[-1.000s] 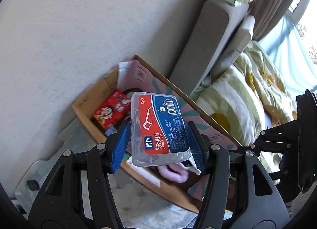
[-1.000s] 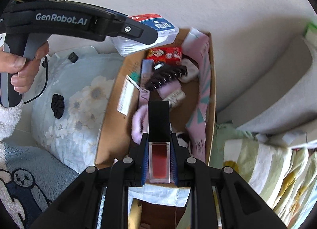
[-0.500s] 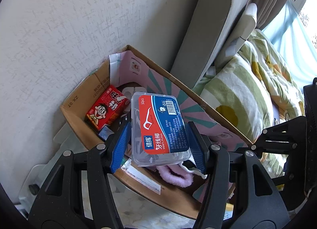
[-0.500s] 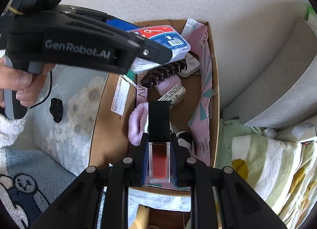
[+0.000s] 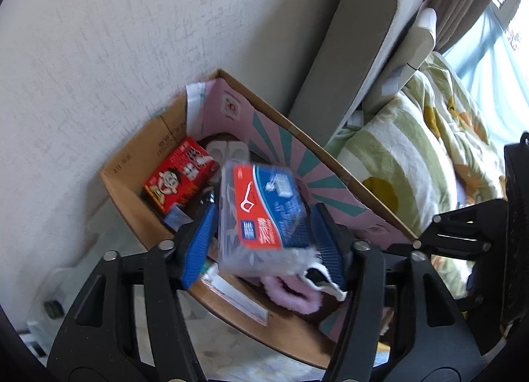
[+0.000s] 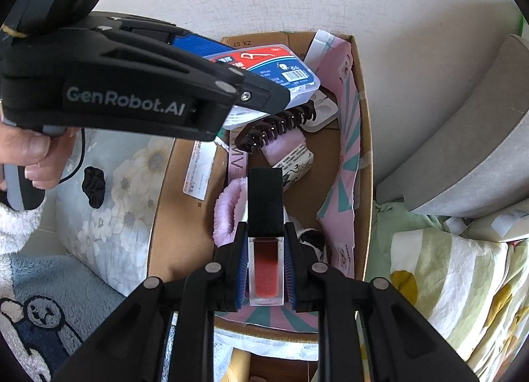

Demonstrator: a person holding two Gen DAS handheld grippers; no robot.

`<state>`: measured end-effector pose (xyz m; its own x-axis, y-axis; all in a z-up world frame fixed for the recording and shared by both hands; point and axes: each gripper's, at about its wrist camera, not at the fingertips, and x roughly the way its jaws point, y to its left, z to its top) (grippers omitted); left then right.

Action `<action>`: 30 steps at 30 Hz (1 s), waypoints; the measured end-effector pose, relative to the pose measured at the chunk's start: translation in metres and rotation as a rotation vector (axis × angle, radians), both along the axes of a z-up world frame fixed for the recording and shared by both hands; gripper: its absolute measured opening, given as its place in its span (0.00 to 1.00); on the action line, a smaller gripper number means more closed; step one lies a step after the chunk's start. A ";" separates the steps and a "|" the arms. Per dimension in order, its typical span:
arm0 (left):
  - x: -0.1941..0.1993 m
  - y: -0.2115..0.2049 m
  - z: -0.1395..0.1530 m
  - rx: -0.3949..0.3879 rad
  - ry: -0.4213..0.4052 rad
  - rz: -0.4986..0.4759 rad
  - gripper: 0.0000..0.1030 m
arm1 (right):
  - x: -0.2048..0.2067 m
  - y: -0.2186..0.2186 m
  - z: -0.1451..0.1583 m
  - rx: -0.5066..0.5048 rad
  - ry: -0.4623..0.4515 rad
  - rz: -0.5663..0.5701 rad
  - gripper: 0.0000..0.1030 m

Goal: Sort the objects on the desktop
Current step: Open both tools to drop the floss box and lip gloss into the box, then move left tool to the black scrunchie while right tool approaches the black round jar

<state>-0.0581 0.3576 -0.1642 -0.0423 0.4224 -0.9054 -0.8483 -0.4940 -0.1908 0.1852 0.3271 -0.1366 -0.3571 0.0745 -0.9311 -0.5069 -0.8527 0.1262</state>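
Two handheld tongs hang over an open cardboard box (image 6: 362, 137) that stands against a pale wall, beside a bed with a striped quilt (image 5: 413, 150). The left tongs (image 5: 264, 226) are opening: their blue pads, which pinched the clear floss-pick box (image 5: 264, 216) a second ago, now stand apart from its sides, and the floss-pick box shows blurred and tilted between them, lower over the cardboard box than before. Below it lie a red snack packet (image 5: 177, 180), a dark hair claw (image 6: 277, 127), a pink fluffy band (image 6: 228, 210) and a white case (image 6: 322, 109). The right tongs (image 6: 266, 269) stay pressed together on a lip-gloss tube (image 6: 265, 233), red with a black cap, held above the near end of the cardboard box. A hand (image 6: 26, 153) grips the left handle.
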 end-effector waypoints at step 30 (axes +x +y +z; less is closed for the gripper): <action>-0.013 -0.169 0.052 0.130 0.063 0.178 1.00 | 0.001 -0.036 0.046 0.181 0.074 -0.025 1.00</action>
